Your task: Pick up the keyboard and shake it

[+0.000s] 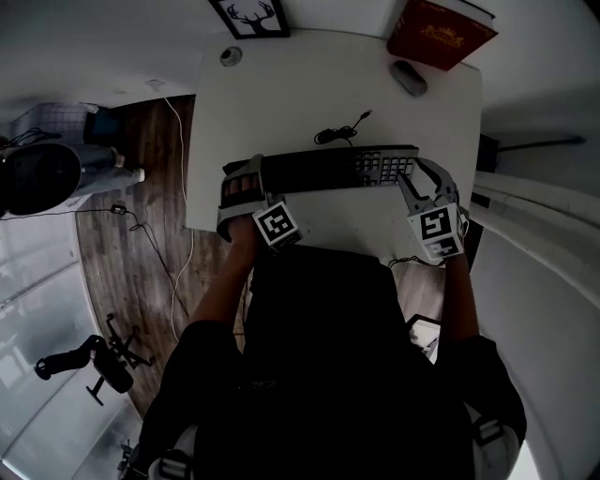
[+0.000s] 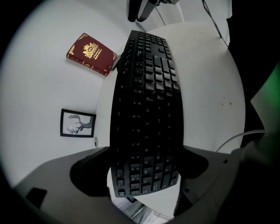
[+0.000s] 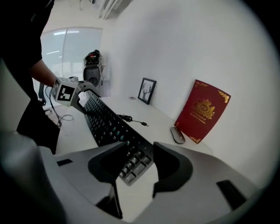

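Now, left tool (image 1: 242, 183) clenched on one end of black keyboard (image 1: 323, 170), right tool (image 1: 417, 178) released, jaws around other end

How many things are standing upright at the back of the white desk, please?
2. The framed deer picture stands at the back left, the red book at the back right, near the mouse. Nothing there seems hidden.

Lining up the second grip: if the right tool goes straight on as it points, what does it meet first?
The keyboard: its end lies between the right tool's open jaws; how deep is hard to judge.
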The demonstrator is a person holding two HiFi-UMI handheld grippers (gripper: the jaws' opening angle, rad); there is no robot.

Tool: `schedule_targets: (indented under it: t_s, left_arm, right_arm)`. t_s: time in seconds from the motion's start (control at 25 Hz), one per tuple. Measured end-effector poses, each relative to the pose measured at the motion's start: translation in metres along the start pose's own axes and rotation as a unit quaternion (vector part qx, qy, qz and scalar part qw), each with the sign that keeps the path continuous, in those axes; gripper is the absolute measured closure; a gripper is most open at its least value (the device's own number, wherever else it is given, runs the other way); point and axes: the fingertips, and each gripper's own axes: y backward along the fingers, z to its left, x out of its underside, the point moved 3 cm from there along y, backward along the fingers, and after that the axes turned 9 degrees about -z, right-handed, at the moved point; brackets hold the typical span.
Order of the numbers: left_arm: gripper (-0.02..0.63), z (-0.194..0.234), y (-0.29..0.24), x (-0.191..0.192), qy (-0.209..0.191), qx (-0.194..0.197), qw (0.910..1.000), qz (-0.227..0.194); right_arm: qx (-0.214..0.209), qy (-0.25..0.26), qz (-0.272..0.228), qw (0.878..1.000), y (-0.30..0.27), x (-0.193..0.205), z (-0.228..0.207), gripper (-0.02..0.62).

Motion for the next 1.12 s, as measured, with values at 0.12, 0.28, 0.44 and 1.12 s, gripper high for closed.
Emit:
schedule_targets:
  t_s: [0.12, 0.28, 0.44, 1.12]
  left_arm:
    - [0.155, -0.002, 0.005, 0.002, 0.001, -0.019, 0.9998, -0.005]
    - [0.155, -0.008, 0.01, 0.001, -0.011, -0.045, 0.9988, -0.013]
    - [0.155, -0.011, 0.012, 0.002, -0.028, -0.063, 0.9974, -0.021]
    - [0.16, -0.018, 0.022, 0.01, -0.081, -0.128, 0.9871, -0.052]
  right_arm:
    - [-0.055, 0.011, 0.034, 0.998, -0.004, 0.019, -0.013, 0.347]
    - [-0.119, -0.098, 0.014, 0.988, -0.013, 0.048, -0.034, 0.31]
    - [-0.177, -0.076, 0.057, 0.98, -0.024, 0.06, -0.028, 0.275]
    - [-0.366, 0.155, 0.131, 0.908, -0.038, 0.032, -0.01, 0.383]
